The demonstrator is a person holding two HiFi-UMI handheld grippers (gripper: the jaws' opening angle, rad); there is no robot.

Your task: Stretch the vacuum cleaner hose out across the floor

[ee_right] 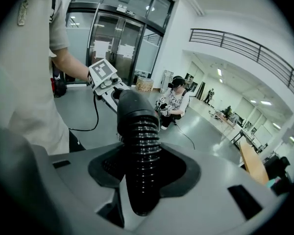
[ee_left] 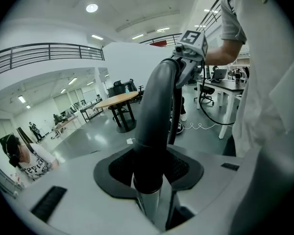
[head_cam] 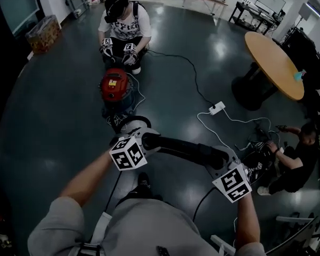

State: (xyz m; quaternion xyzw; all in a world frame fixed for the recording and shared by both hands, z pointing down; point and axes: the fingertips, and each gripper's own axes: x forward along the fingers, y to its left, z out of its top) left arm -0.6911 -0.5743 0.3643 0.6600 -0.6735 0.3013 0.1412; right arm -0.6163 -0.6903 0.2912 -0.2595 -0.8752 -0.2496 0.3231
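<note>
Your left gripper [ee_left: 149, 180] pinches the smooth curved end tube of the hose [head_cam: 186, 149], that forearm reaching forward and angled down. The hose spans between your hands, near the red vacuum cleaner [head_cam: 115, 89] ahead. Your right gripper [ee_right: 139, 180] clamps its ribbed section, forearm stretched forward too.
</note>
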